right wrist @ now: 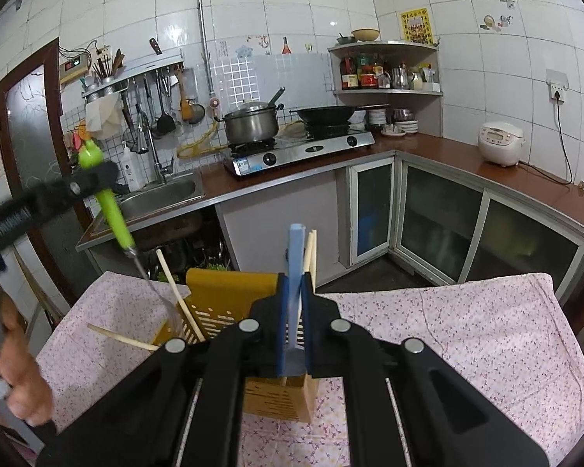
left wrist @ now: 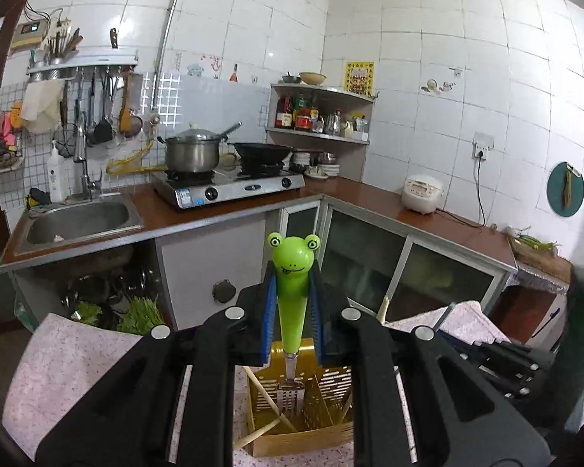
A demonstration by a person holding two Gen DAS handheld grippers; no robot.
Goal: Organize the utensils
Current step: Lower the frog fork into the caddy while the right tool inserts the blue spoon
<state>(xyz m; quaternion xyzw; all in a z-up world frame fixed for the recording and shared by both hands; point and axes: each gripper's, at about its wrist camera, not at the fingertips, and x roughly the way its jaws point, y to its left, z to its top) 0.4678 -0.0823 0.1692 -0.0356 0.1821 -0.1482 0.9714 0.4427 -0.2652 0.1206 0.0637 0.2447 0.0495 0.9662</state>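
Observation:
My left gripper [left wrist: 291, 276] is shut on a green frog-handled fork [left wrist: 292, 295], held upright with its tines inside the yellow slotted utensil holder [left wrist: 331, 404]. The fork [right wrist: 111, 202] and left gripper [right wrist: 93, 179] also show in the right wrist view, above the holder [right wrist: 222, 292]. My right gripper [right wrist: 295, 284] is shut on a light blue utensil handle [right wrist: 295, 268], held upright over the holder's near side. Wooden chopsticks [right wrist: 179, 292] stand in the holder; another pair [right wrist: 310, 253] rises just behind the blue handle.
The holder stands on a table with a pink floral cloth [right wrist: 467, 330]. Behind are a counter with a sink [right wrist: 159, 194], a gas stove [right wrist: 303, 148] with a pot and wok, a rice cooker [right wrist: 500, 144] and a corner shelf [right wrist: 389, 70].

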